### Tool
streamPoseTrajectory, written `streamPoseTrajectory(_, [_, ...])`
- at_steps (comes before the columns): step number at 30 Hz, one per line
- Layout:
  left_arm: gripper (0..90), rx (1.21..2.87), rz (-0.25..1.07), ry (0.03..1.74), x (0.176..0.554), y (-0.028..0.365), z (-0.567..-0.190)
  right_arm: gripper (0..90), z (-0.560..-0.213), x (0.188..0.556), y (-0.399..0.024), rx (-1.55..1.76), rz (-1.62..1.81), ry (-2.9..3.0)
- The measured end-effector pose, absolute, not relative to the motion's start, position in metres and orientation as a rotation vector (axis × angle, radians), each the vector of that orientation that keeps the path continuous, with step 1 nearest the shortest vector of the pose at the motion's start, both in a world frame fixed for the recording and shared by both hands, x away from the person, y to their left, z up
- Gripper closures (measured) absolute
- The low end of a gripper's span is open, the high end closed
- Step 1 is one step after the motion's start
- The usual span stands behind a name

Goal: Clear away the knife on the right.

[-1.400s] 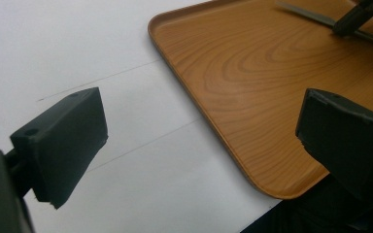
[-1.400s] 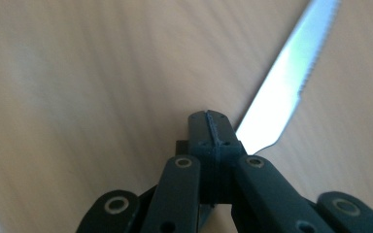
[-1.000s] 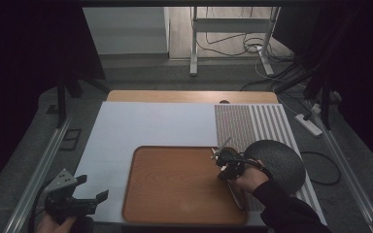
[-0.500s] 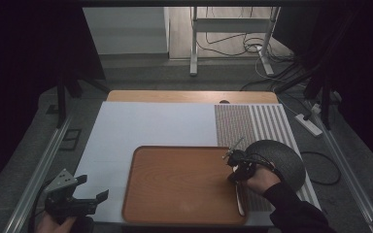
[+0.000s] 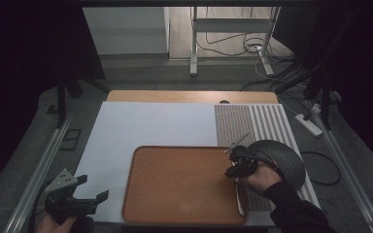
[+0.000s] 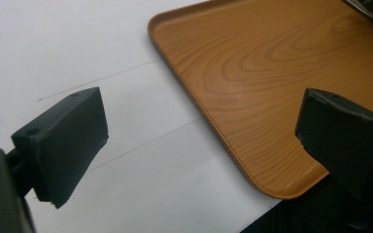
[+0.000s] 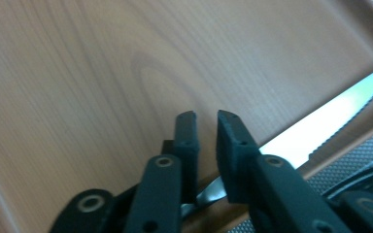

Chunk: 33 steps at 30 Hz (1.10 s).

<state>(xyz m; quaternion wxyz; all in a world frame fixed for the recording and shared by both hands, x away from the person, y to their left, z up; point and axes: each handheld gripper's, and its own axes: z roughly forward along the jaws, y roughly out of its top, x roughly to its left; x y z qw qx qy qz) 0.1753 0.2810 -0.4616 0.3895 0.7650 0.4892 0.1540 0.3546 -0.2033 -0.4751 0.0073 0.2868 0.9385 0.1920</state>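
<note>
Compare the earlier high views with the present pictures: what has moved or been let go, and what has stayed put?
The right gripper drew back from mid-tray to the wooden tray's right edge. Its jaws have just been opening, a narrow gap now, with the knife lying on the tray beneath them, apparently let go. The left gripper, jaws wide open, the tray and the dark plate stayed put.

My right gripper (image 7: 205, 121) rises from the bottom of the frame, its two black jaws standing a narrow gap apart, having just been opening, with nothing pressed between the pads. Beneath them the wooden tray (image 7: 87, 82) spreads across the left and top of the frame. A knife (image 7: 315, 124) with a serrated blade lies along the tray's rim, running from under my jaws toward the right edge. A grey woven mat (image 7: 349, 150) shows at lower right.
</note>
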Motion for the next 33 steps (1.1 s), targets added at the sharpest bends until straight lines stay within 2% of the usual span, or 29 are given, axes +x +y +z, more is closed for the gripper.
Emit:
streamPoseTrajectory(27, [4.9, 1.936, 0.387, 1.245, 0.175, 0.282, -0.462, 29.9, -0.450, 0.341, -0.221, 0.934, 0.834, 2.771])
streamPoseTrajectory(33, [4.9, 1.937, 0.387, 1.245, 0.175, 0.282, -0.462, 22.9, -0.450, 0.339, -0.228, 0.941, 0.843, 2.741])
